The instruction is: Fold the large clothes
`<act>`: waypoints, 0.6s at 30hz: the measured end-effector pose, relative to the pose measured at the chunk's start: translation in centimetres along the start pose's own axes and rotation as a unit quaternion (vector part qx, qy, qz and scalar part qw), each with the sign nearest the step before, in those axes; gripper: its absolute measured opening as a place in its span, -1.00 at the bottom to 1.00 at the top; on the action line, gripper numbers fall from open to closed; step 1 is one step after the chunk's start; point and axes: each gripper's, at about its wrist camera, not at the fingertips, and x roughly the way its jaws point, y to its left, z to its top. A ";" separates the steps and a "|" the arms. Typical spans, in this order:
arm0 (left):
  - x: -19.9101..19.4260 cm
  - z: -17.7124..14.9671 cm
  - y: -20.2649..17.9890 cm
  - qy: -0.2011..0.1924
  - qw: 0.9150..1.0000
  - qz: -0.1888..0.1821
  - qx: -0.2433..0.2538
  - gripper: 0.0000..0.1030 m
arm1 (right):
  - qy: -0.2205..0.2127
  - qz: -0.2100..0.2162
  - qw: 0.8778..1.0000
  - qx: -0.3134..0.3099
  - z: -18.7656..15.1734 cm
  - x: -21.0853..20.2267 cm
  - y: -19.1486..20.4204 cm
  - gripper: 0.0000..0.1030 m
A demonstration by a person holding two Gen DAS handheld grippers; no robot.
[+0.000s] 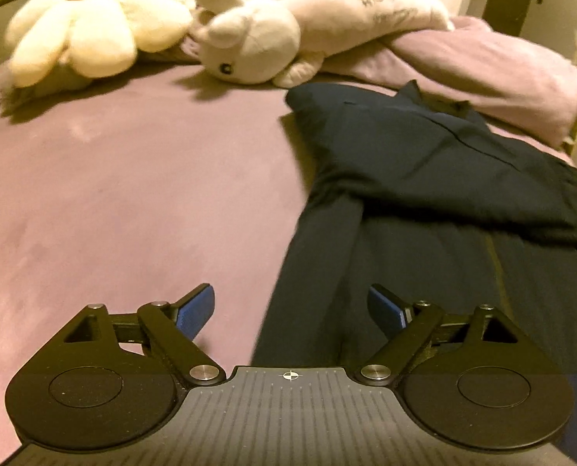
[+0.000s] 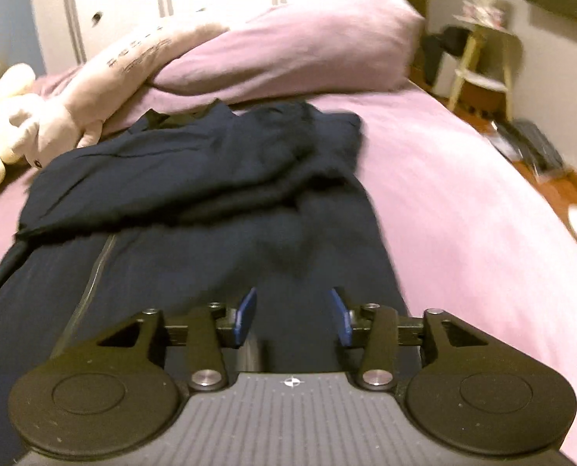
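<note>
Beyond my empty, parted left fingers [image 1: 291, 312] and right fingers [image 2: 293, 318], plush toys [image 1: 249, 44] and pillow [image 2: 288, 50] crowd the dark garment's [image 2: 218, 178] far edge, bare bed [image 1: 133, 178] alongside.

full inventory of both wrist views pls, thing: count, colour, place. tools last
garment: 1, dark navy, on the bed, far part folded back over the rest
bed sheet: 1, mauve, under everything
pillow: 1, mauve, at the head of the bed
long plush animal: 1, cream, beyond the garment
flower plush: 1, pale yellow, far left corner
side table: 1, pale wood, right of the bed
left tool: 1, black, blue pads, open, empty
right tool: 1, black, blue pads, open over the garment
</note>
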 end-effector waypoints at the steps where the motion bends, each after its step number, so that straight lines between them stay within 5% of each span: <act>1: -1.4 -0.9 0.7 -0.003 1.000 -0.001 -0.001 0.78 | 0.003 0.000 1.000 0.014 -1.1 -1.3 -0.9 0.00; 9: -12.7 -7.2 7.7 -0.044 0.994 -0.023 -0.102 0.89 | -0.010 -0.013 1.000 0.009 -7.2 -9.5 -5.0 0.50; 18: -11.9 -12.7 6.4 0.025 0.992 -0.079 -0.092 0.88 | 0.012 -0.003 0.999 0.050 -9.5 -10.1 -7.1 0.53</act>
